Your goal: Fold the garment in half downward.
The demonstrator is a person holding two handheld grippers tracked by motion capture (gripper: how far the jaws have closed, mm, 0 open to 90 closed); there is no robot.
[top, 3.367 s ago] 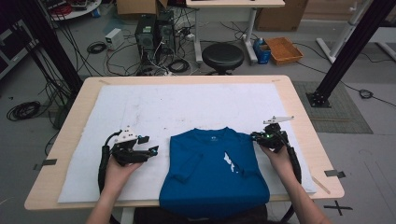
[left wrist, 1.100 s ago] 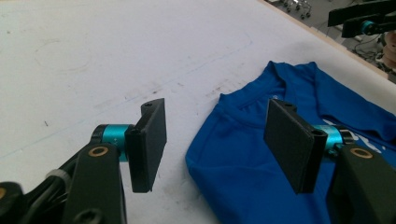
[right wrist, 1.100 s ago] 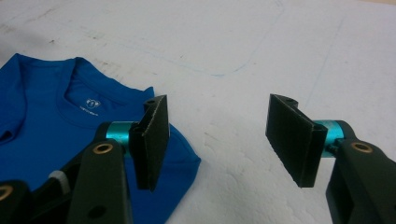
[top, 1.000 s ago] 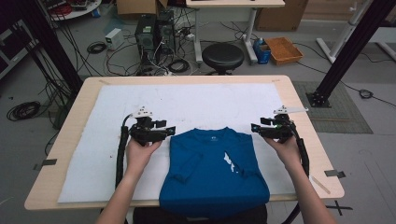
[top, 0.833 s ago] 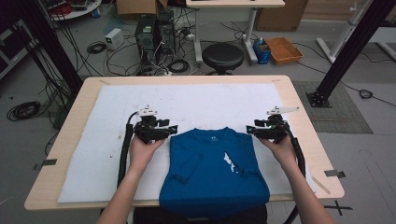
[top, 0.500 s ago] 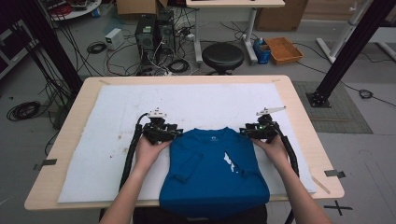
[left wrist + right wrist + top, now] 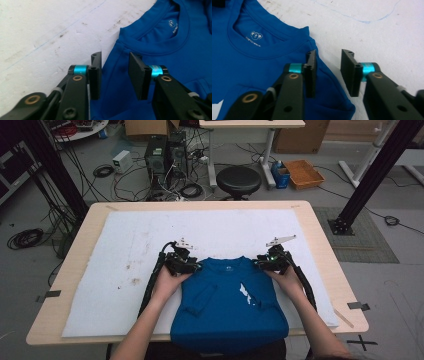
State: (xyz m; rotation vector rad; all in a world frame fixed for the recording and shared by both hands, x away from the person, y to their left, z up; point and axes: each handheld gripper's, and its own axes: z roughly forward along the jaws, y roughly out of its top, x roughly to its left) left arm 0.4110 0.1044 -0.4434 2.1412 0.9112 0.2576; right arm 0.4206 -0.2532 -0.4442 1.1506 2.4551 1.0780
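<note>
A blue T-shirt [image 7: 227, 300] with a white print lies partly folded on a white mat [image 7: 125, 250], collar toward the far side. My left gripper [image 7: 192, 266] sits at its left shoulder. In the left gripper view [image 7: 114, 72] the jaws have just been closing; they straddle the shoulder edge of the shirt [image 7: 160, 40] with a gap still showing. My right gripper [image 7: 260, 263] is at the right shoulder. Its jaws [image 7: 328, 72] have also been closing, and they straddle the shoulder edge of the shirt [image 7: 262, 60] without pressing on it.
The mat covers most of a wooden table [image 7: 320, 240]; it is stained left of the shirt. The shirt's hem hangs over the near table edge. Beyond the table stand a black stool [image 7: 238, 180], computer boxes [image 7: 165, 152] and loose cables on the floor.
Both hands moved inward and down from beside the shirt to its two shoulders. The shirt itself lies as before.
</note>
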